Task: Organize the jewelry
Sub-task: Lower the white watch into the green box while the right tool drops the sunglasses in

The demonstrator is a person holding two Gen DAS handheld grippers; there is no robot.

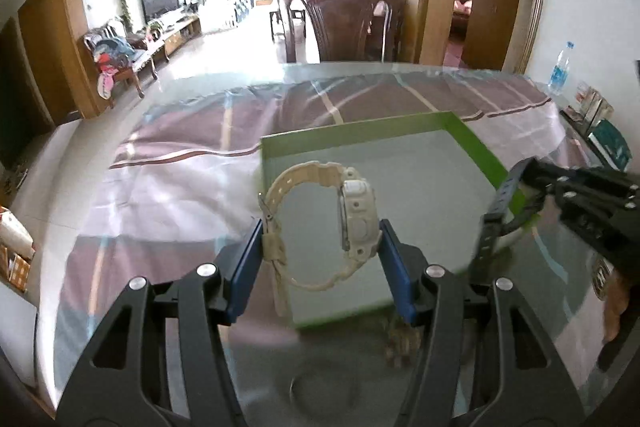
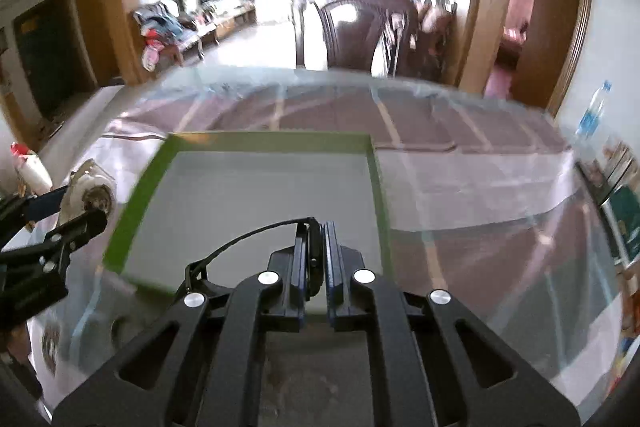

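Note:
My left gripper (image 1: 320, 247) is shut on a cream watch (image 1: 356, 211), held upright by its case and strap above the near left part of a green-rimmed box (image 1: 476, 147) with a grey floor. My right gripper (image 2: 318, 259) is shut on a black watch (image 2: 314, 251), whose thin strap curves off to the left. In the left wrist view the right gripper (image 1: 516, 199) holds the black watch (image 1: 496, 215) at the box's right rim. In the right wrist view the box (image 2: 140, 195) lies just ahead, with the left gripper (image 2: 76, 211) and cream watch (image 2: 90, 195) at its left.
A glass-topped table (image 1: 160, 227) over a purple and white cloth holds the box. A dark wooden chair (image 1: 344, 19) stands at the far edge. A water bottle (image 1: 560, 67) and several books (image 1: 608, 143) are at the far right. A white bottle (image 2: 34, 171) is at the left.

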